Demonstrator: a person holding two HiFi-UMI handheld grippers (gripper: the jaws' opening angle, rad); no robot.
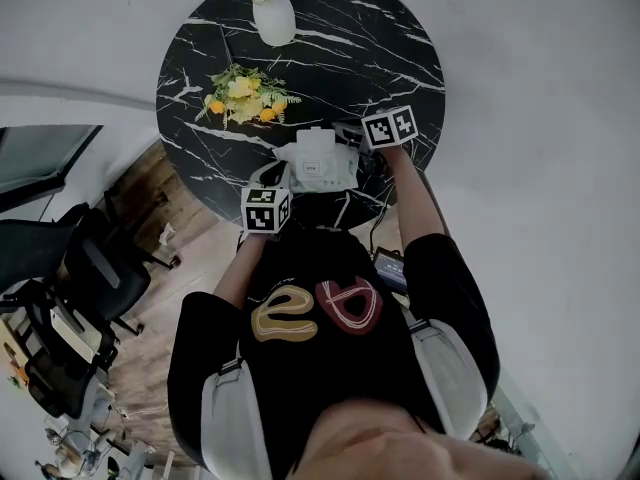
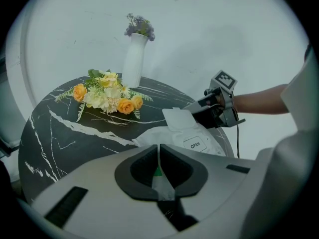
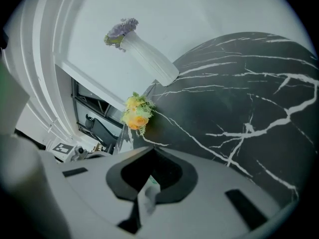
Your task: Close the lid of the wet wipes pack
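Observation:
The white wet wipes pack (image 1: 318,164) lies near the front edge of the round black marble table (image 1: 380,38). In the left gripper view the pack (image 2: 199,142) carries an "OPEN" label, and its white lid (image 2: 178,118) stands flipped up on the far side. My left gripper (image 2: 158,156) is shut on the pack's thin near edge, a white and green strip between the jaws. My right gripper (image 3: 148,184) is shut on a similar strip of the pack. The right gripper (image 2: 208,114) sits at the pack's far right end, beside the raised lid.
A white vase (image 1: 275,18) with purple flowers stands at the table's far side. A yellow and orange bouquet (image 1: 243,96) lies left of the pack. Office chairs (image 1: 75,268) stand on the wooden floor at the left. A white wall is behind the table.

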